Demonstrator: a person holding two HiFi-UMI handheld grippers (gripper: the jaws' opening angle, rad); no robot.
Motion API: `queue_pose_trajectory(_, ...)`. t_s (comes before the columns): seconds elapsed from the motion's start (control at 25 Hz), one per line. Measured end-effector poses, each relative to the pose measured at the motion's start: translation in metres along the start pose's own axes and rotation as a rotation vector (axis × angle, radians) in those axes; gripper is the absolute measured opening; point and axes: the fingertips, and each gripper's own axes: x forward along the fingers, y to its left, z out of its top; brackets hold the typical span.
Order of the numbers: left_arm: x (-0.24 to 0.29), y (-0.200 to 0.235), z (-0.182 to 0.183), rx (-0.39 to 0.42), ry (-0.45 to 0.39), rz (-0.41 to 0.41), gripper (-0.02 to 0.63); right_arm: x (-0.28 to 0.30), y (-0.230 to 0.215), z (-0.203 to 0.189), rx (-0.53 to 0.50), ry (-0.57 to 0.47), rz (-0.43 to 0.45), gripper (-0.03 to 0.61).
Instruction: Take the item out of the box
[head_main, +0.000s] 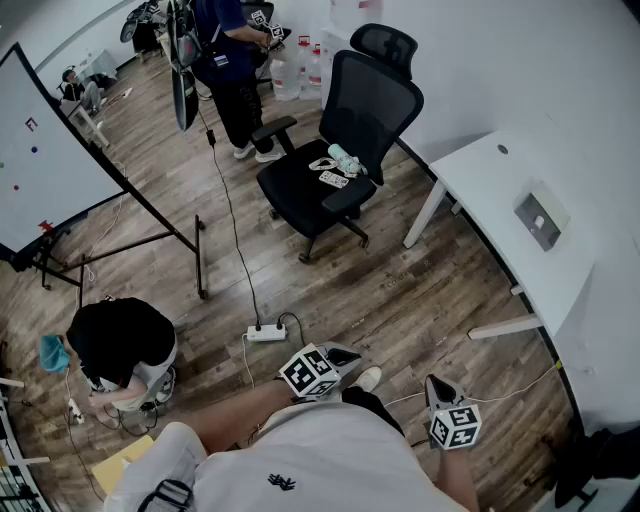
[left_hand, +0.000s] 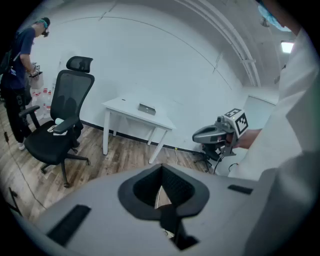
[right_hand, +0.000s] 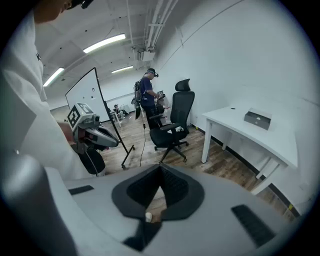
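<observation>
We carry both tongs low by our body, since nothing is within reach. The left tongs (left_hand: 161, 194) are pinched together, empty, and so are the right tongs (right_hand: 159, 192). Ahead stands an office chair (head_main: 340, 150). Farther right, well apart, the grey box (head_main: 540, 218) sits on the white desk (head_main: 490, 175), its item unseen. No writing is legible.
</observation>
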Motion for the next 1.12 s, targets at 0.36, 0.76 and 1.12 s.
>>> queue_pose_trajectory(0.36, 0.03, 0.021, 0.086, 0.135, 0.026, -0.048, 0.006, 0.016, -0.049, 0.059, 0.043, -0.128, -0.053, 0.006)
queue_pose_trajectory(0.76, 0.133, 0.006, 0.17, 0.193, 0.042, -0.121, 0.006, -0.011, -0.153, 0.041, 0.19, -0.151, -0.156, 0.006)
queue_pose_trajectory(1.12, 0.208, 0.045, 0.227, 0.241, 0.091, -0.216, 0.006, -0.004, -0.228, 0.05, 0.31, -0.158, -0.285, 0.009)
